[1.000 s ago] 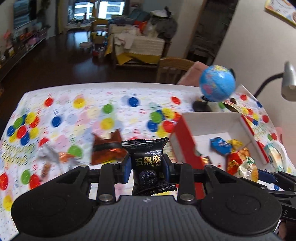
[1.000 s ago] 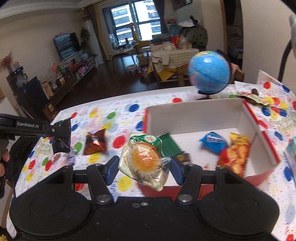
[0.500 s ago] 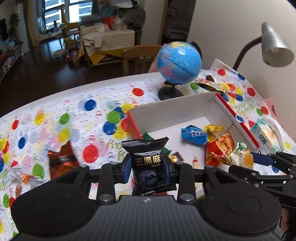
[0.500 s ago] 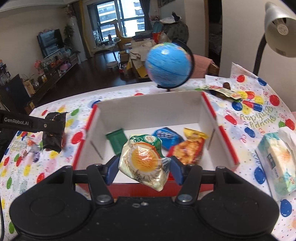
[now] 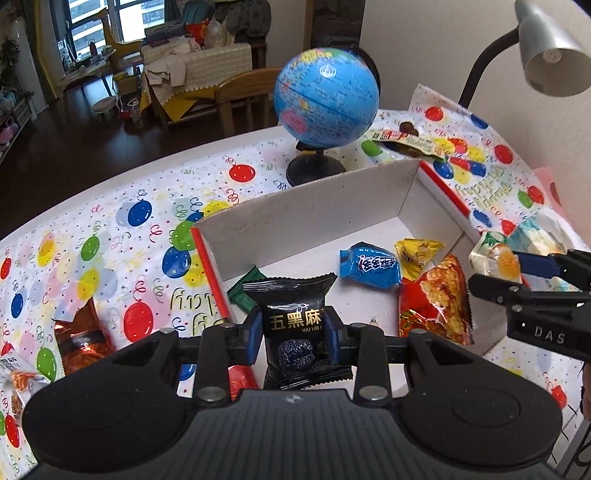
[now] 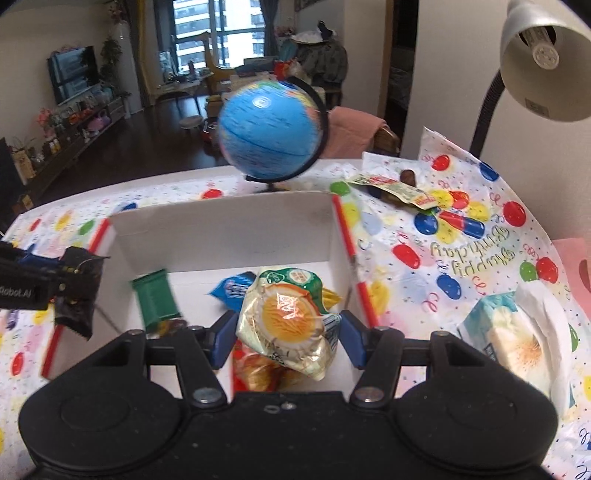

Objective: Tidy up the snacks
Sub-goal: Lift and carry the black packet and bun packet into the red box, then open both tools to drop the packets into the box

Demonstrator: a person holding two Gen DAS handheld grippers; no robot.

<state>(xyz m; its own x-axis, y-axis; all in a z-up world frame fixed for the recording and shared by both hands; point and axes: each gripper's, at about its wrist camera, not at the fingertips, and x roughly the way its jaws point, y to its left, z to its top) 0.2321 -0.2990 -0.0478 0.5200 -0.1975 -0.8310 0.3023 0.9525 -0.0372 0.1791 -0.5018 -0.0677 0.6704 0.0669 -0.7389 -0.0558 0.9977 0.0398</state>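
A dark wood floor runs back to a bright window. A wooden chair stands behind the worktop, and a grey desk lamp leans against the pale wall.

Both wrist views look forward and down, close over the worktop: the left from the box's near-left, the right from its near side; both share the box and globe.

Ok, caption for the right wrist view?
Right gripper holds an egg snack packet above the white box, globe behind.
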